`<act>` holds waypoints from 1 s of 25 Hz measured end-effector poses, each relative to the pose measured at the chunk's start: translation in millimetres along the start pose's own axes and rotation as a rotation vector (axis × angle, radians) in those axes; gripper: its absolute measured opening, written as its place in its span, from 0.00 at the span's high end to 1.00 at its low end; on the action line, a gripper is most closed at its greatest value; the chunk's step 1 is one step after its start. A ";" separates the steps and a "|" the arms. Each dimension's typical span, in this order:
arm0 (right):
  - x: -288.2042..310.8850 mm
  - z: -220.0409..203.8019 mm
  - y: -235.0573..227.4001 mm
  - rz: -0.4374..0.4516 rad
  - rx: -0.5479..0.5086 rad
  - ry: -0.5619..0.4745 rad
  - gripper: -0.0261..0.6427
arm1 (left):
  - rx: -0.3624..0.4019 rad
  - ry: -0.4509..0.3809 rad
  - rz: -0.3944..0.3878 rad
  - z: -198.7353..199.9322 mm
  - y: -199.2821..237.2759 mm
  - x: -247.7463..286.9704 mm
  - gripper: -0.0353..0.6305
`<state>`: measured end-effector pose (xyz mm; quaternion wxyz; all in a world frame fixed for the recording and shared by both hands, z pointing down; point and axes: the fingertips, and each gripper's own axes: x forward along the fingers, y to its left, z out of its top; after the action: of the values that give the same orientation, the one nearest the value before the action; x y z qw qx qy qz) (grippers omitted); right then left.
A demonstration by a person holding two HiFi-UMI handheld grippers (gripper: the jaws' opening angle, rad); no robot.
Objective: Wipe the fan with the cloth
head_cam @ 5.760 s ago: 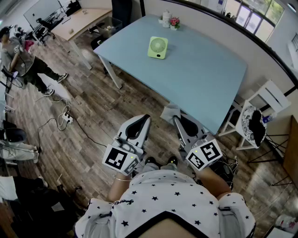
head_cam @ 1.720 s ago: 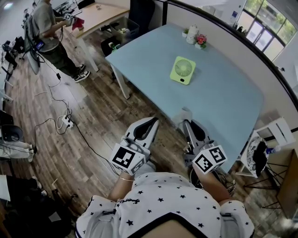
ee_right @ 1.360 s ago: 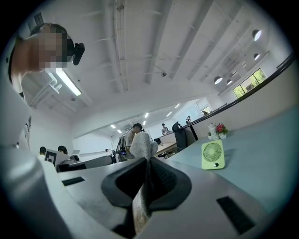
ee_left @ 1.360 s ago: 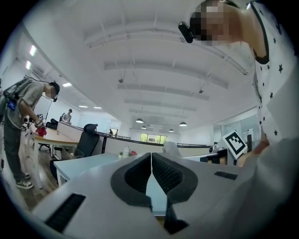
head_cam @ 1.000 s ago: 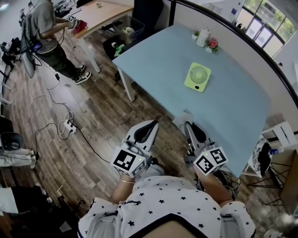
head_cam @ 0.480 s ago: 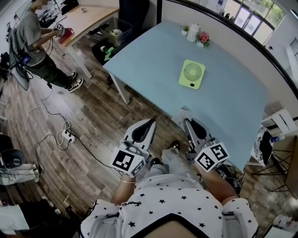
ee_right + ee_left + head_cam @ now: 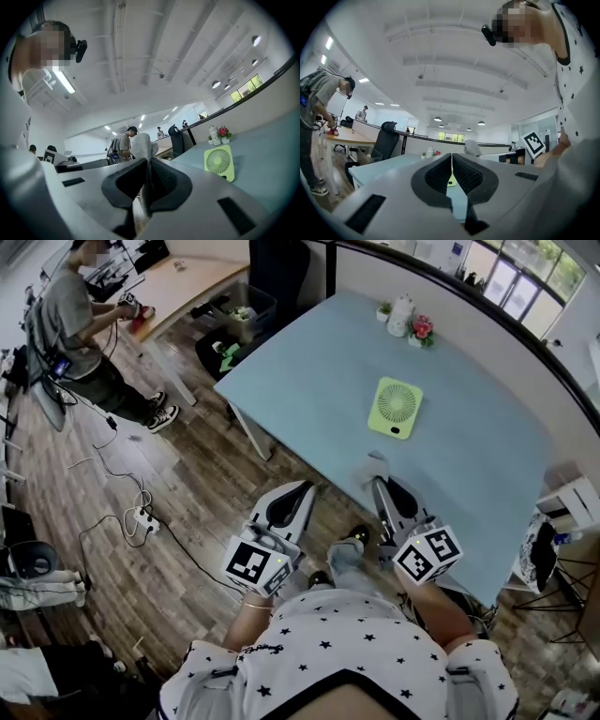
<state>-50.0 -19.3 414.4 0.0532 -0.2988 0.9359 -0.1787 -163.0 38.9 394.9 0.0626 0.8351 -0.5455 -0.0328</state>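
A light green square fan (image 7: 396, 407) lies flat on the pale blue table (image 7: 309, 371); in the right gripper view the fan (image 7: 219, 162) shows ahead to the right. My right gripper (image 7: 378, 482) is shut on a grey cloth (image 7: 374, 466), whose bunched end sticks up past the jaws (image 7: 143, 146). It hovers at the table's near edge, short of the fan. My left gripper (image 7: 298, 490) is shut with nothing in it, held over the wooden floor left of the table. In the left gripper view the gripper (image 7: 452, 159) points toward the table.
A white pot (image 7: 401, 314) and small pink flowers (image 7: 422, 329) stand at the table's far edge. A person (image 7: 80, 324) stands at a wooden desk (image 7: 178, 282) at the far left. A power strip and cables (image 7: 141, 518) lie on the floor. A white chair (image 7: 570, 505) is at the right.
Over the earlier frames I have walked closer to the table; the fan and table have shifted in view. Both grippers keep the same pose, the cloth still in the right one.
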 end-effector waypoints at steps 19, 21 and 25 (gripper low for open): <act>60.5 21.5 -120.3 -0.049 0.047 0.011 0.93 | 0.024 0.042 -0.037 -0.9 35.1 130.4 0.90; 65.5 22.9 -131.4 -0.054 0.056 0.012 0.93 | 0.023 0.047 -0.040 -1.8 38.2 142.6 0.90; 70.9 27.8 -153.2 -0.072 0.066 0.009 0.93 | 0.018 0.060 -0.049 -5.4 41.4 166.4 0.90</act>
<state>-19.4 -184.8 445.1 0.0526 -0.3297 0.9183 -0.2128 -132.9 -129.5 408.3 0.0708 0.8493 -0.5231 -0.0044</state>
